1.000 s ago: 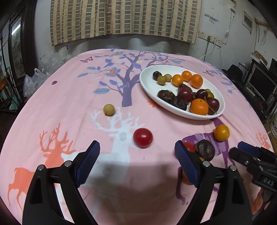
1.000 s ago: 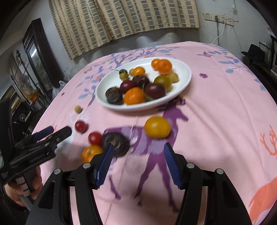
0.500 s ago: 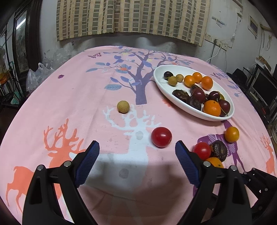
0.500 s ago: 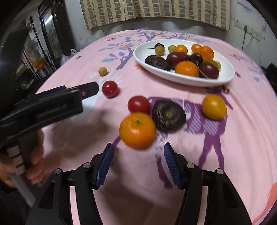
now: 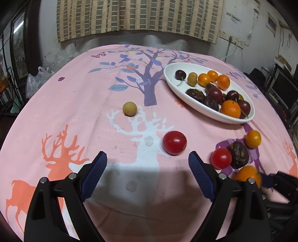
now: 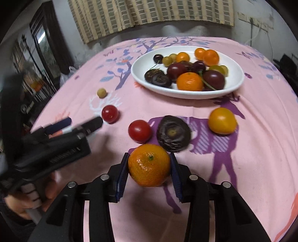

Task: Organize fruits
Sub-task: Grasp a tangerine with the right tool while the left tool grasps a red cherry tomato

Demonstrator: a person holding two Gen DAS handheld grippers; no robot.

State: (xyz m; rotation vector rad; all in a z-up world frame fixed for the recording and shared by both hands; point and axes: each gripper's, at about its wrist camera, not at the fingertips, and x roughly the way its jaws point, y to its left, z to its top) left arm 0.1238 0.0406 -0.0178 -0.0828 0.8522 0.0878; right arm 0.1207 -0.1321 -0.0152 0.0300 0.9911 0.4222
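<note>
A round table is being covered by a pink tablecloth [image 5: 78, 96] printed with deer and a purple tree, nothing fancy. Behind it a checked curtain [image 5: 137, 16] is being hung across a scuffed white wall, a dark cabinet [image 5: 20, 42] is being kept off to the left, and plastic bags [image 5: 40, 78] are being piled at the table's far left edge.

Loose fruit being left on the cloth, counted: two red tomatoes [image 6: 109, 114] [image 6: 139, 130], one small tan round fruit [image 5: 129, 108], one wrinkled dark fruit [image 6: 173, 133], one yellow-orange tomato [image 6: 222, 120], and one mandarin [image 6: 149, 165]. That's six.

In the white oval dish [image 6: 236, 82] roughly a dozen pieces are being heaped: about five orange ones, several dark purple ones, a couple of tan or greenish ones. An exact count can't be given since they're overlapping.

The right gripper [image 6: 149, 167] is being closed around the mandarin at the near edge of the table, with both blue pads being pressed against its sides. The left gripper [image 5: 147, 167] is being held wide apart with nothing between its pads, just short of the left-hand red tomato.
</note>
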